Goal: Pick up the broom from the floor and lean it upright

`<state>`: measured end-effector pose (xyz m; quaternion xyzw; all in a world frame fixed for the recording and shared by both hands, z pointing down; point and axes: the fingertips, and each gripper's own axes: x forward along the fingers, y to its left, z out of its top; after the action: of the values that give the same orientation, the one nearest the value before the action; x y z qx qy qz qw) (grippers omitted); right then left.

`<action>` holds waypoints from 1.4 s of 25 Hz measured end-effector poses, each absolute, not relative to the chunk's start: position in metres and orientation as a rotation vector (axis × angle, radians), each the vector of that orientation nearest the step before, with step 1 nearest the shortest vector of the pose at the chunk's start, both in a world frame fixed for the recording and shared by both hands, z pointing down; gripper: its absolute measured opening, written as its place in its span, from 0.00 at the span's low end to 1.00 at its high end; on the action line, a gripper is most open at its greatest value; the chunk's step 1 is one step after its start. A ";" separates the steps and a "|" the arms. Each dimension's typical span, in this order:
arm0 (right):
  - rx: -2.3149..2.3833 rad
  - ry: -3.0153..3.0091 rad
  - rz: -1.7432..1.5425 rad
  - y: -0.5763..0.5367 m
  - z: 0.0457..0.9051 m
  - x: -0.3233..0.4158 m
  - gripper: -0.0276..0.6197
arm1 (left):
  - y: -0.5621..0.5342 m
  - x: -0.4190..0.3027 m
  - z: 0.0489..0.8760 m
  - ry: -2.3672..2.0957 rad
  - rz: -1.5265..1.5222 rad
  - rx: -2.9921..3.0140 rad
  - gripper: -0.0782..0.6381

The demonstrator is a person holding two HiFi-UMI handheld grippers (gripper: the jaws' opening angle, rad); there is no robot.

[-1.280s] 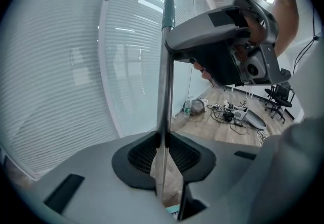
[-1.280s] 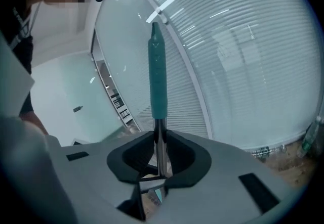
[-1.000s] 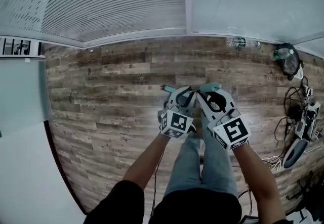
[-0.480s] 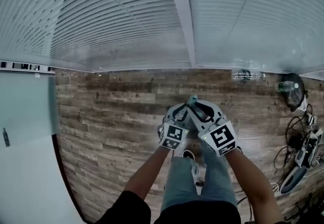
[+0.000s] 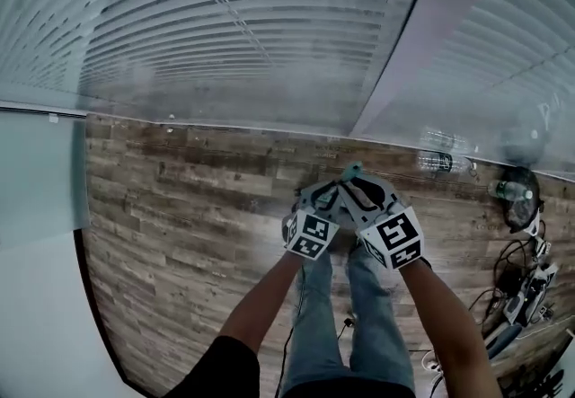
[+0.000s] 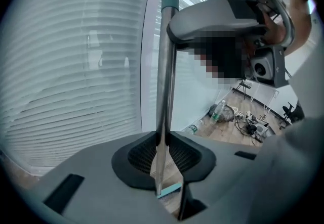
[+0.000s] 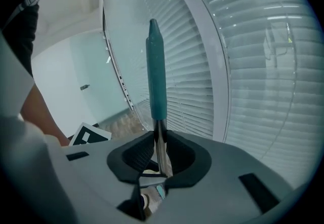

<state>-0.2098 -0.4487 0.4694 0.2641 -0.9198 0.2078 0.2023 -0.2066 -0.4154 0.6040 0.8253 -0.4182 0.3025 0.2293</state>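
Observation:
The broom shows only as its handle: a metal shaft [image 6: 164,91] that ends in a teal grip [image 7: 156,76]. It stands nearly upright in front of the window blinds. My left gripper [image 6: 161,160] is shut on the shaft. My right gripper [image 7: 161,160] is shut on the shaft just below the teal grip, higher up than the left. In the head view both grippers sit side by side, left [image 5: 316,194] and right [image 5: 359,188], with the teal tip [image 5: 352,172] poking out between them. The broom head is hidden.
White slatted blinds [image 5: 225,37] and a white window post [image 5: 422,55] fill the far side. Water bottles [image 5: 440,160], a dark bag [image 5: 518,199] and cables with devices [image 5: 521,297] lie on the wood floor [image 5: 180,207] at right. The person's jeans [image 5: 346,315] are below.
Both grippers carried the handle forward toward the window and stayed shut on it. The head view tipped up, so the blinds fill more of the picture and the floor less.

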 end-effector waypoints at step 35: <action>0.948 -2.485 0.875 -0.533 0.525 -0.228 0.17 | -0.483 -0.244 0.647 -1.071 0.966 2.228 0.23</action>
<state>-0.2278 -0.5325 0.5250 0.3338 -0.8746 0.3079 0.1700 -0.2436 -0.4834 0.6471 0.8146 -0.3915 0.3533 0.2415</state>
